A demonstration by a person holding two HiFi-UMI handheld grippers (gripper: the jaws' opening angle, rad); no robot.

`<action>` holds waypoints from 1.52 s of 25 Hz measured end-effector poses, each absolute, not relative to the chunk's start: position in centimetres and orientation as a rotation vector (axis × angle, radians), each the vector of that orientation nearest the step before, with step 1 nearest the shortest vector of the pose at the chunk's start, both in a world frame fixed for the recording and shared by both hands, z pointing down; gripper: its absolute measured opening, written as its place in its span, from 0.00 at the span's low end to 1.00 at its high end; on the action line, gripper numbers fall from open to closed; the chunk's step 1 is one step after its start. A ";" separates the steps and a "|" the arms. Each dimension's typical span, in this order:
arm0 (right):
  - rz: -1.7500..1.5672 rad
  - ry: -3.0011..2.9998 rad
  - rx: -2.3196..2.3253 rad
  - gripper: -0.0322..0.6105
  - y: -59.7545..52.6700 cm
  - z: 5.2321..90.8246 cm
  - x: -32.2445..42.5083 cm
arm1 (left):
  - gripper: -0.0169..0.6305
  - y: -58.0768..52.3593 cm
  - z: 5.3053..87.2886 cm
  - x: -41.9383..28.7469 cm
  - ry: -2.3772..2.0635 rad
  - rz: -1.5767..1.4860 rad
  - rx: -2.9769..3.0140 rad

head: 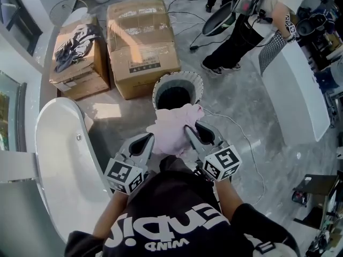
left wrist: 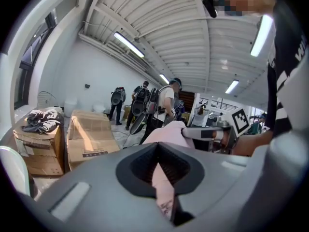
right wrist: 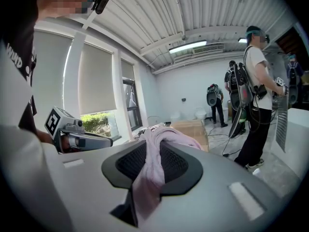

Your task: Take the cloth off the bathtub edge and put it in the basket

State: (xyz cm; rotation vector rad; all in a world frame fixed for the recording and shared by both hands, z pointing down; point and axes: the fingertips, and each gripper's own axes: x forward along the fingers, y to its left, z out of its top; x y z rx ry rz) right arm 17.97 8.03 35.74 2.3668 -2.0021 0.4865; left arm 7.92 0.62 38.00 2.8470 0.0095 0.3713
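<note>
Head view: cloth [head: 172, 128] held at the basket [head: 179, 75] near rim
Fingers of left gripper [head: 148, 139] and right gripper [head: 189, 129] pinch it; centre over the opening before releasing

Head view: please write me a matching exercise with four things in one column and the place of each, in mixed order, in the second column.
Things
1. soft pink cloth
2. round white ribbed basket
3. white oval bathtub
4. dark crumpled garment

Places
A. on top of a brown cardboard box
B. gripped by the left gripper and the right gripper
C. standing on the grey floor, beyond the cloth
D. at the left side of the view

Pairs: 1-B, 2-C, 3-D, 4-A
</note>
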 end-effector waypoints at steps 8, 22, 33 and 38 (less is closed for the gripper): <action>0.503 -1.915 2.473 0.21 10.2 35.7 21.3 | 0.02 2.2 38.3 11.6 0.131 0.402 2.850; 0.419 -1.976 2.410 0.21 9.1 33.3 28.5 | 0.02 1.9 38.8 18.4 0.087 0.408 2.856; 0.393 -1.982 2.415 0.21 7.3 33.0 32.6 | 0.02 1.0 39.7 21.8 0.098 0.426 2.848; 0.407 -1.975 2.434 0.21 6.4 33.3 34.2 | 0.02 0.2 39.8 23.9 0.188 0.431 2.858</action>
